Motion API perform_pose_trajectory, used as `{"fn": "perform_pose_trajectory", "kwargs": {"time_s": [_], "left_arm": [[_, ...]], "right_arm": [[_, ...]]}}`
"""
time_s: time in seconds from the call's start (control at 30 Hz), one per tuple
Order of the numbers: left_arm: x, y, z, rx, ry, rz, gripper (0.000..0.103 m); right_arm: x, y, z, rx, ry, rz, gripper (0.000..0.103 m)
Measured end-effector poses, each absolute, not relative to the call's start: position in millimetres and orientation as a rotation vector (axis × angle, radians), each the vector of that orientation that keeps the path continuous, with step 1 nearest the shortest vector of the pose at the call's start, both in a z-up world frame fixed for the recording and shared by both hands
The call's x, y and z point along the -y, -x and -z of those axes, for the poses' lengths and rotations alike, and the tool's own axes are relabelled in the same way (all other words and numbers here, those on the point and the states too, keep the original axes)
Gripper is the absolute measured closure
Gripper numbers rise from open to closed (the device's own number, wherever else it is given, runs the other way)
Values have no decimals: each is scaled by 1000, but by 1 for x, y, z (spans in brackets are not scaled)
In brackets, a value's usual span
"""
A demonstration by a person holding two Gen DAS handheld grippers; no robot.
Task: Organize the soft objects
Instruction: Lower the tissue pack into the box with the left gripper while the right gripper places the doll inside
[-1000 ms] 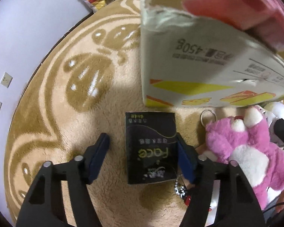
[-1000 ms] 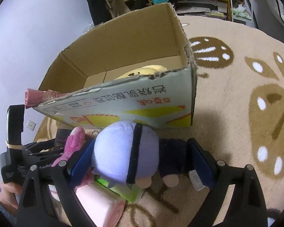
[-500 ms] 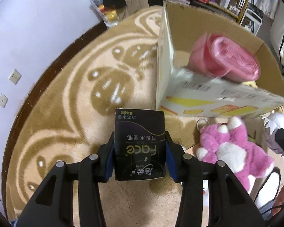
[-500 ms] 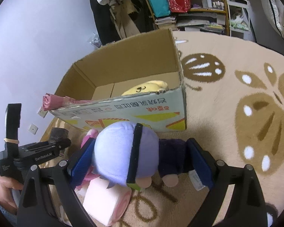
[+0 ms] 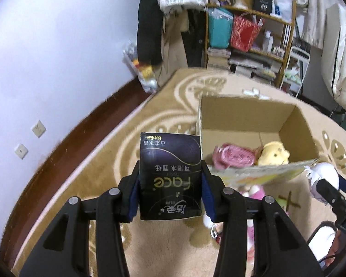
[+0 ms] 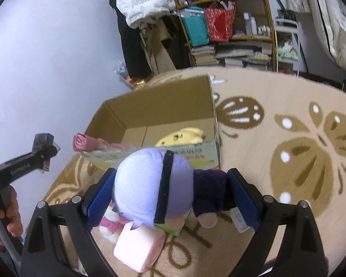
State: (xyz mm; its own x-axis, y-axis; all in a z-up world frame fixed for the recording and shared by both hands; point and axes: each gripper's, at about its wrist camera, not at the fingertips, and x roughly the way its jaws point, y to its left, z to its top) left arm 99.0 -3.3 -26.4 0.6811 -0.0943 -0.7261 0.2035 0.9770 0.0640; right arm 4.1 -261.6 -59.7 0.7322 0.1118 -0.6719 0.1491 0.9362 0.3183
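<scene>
Left wrist view: left gripper (image 5: 170,191) now clamping dark tissue pack (image 5: 170,176) at frame centre; a second ago jaws standing wide with pack lying on rug (image 5: 99,161). Pack now lifted clear of rug. Cardboard box (image 5: 246,115), earlier filling upper right, now showing open interior with pink roll (image 5: 233,159) and yellow plush (image 5: 273,155).

Right wrist view: right gripper (image 6: 170,196) gripping lavender-headed plush doll (image 6: 153,184), as before, now raised; pink cylinder (image 6: 138,251) lying below, box sitting further up frame.

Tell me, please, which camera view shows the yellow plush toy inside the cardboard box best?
The left wrist view: the yellow plush toy shows nearly whole there. In the right wrist view the cardboard box wall hides its lower part.
</scene>
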Motion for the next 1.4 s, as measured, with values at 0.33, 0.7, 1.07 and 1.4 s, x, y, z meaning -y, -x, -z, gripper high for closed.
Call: {"fn": "perform_pose_trajectory", "kwargs": {"time_s": [0.33,0.7,1.07,1.4], "left_arm": [[14,-95,-9,-642,-158,189,59],[36,-110,-13,-579,-178,217,59],[66,-120,-11,-512,-214,253,59],[88,-136,-4,-533,-246,310,59]], "right_arm": [[255,-2,33,-671,-290,37,5],[258,-14,19,-594,-288,34,5],[274,-35,23,-544,-296,30,5],[274,-54,30,-551,-252,22,5]]}}
